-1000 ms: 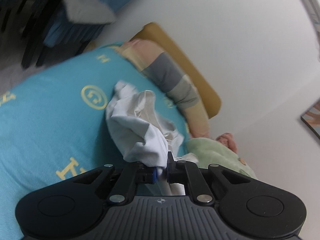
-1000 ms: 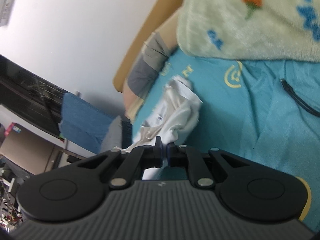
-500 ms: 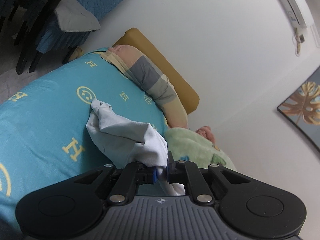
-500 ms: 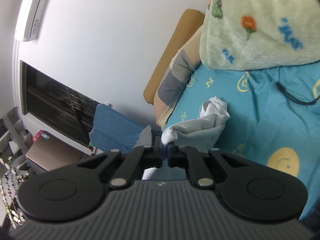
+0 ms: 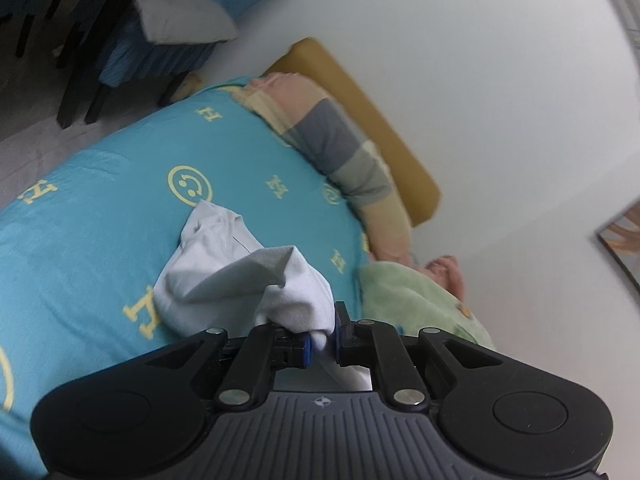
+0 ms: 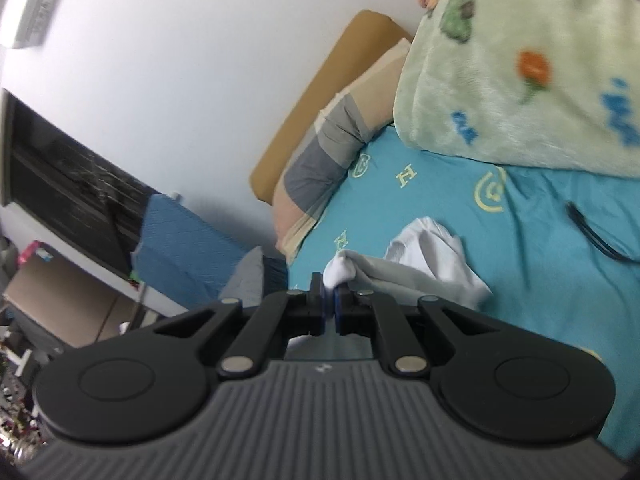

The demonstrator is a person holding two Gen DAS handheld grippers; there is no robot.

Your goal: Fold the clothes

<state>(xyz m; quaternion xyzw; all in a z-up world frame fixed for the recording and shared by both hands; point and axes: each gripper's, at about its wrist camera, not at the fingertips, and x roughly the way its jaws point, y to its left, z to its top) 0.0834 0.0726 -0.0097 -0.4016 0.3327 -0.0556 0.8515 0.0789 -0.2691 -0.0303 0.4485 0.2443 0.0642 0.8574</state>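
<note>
A white garment (image 5: 240,272) hangs bunched over the teal bedsheet (image 5: 88,208), held at two spots. My left gripper (image 5: 322,340) is shut on one bunched edge of it, with cloth spilling over the left finger. In the right wrist view the same white garment (image 6: 424,260) stretches from my right gripper (image 6: 330,300), which is shut on another corner, out to a loose end resting on the teal bedsheet (image 6: 540,280).
A striped pillow (image 5: 344,152) lies against the tan headboard (image 5: 376,120). A green fleece blanket (image 6: 520,80) covers the bed's far side, and a black cable (image 6: 592,236) lies on the sheet. A blue-draped chair (image 6: 180,240) stands beside the bed.
Both grippers have dropped closer to the bed with the garment still held. The cloth now sags onto the sheet and hangs less taut between them.
</note>
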